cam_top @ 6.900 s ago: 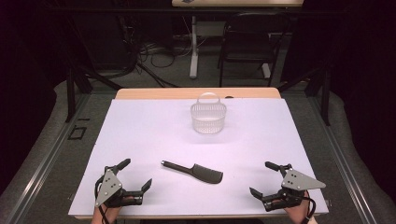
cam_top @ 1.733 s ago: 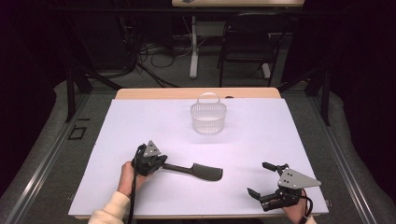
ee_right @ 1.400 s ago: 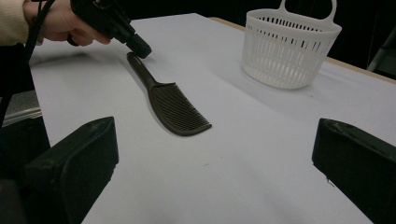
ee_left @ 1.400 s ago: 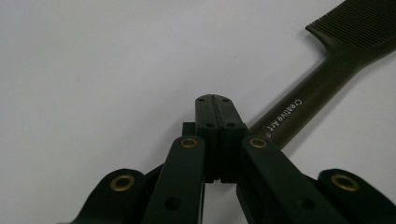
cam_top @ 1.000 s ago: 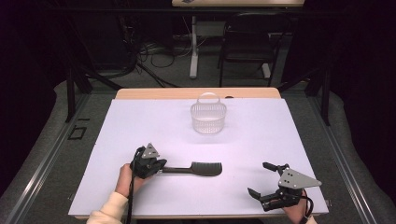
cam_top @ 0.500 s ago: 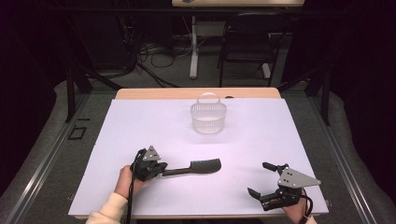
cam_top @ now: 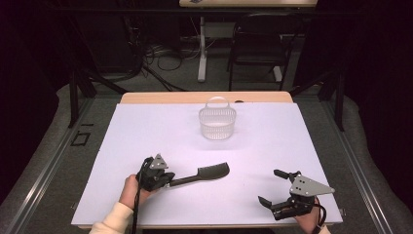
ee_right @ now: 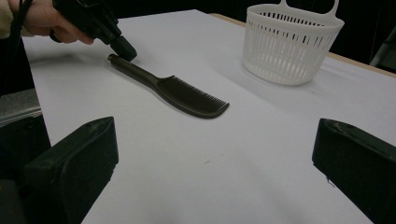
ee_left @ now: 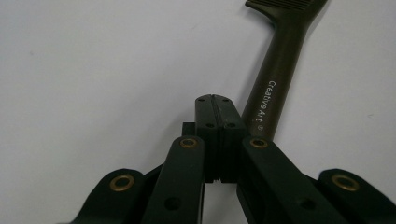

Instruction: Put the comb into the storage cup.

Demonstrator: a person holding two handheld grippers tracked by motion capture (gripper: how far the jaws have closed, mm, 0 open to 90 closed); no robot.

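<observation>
A black handled comb lies flat on the white table, a little in from the near edge and left of the middle, its toothed head toward the centre and its handle toward the near left corner. In the left gripper view the handle carries the words "Creative Art" in white.

The left claw sits at the handle's end, held by a hand in a cream sleeve that comes in over the near edge. Its two black jaws are pressed together with no gap, and the handle runs alongside them, just beside the tip rather than between the pads. In the right gripper view the closed tip rests right at the butt of the handle; whether it touches the comb cannot be told.

The right claw rests on the table near the near right corner, well apart from the comb, its jaws spread wide with nothing between them.

A white slotted plastic basket with a loop handle stands upright toward the far edge, near the middle.
</observation>
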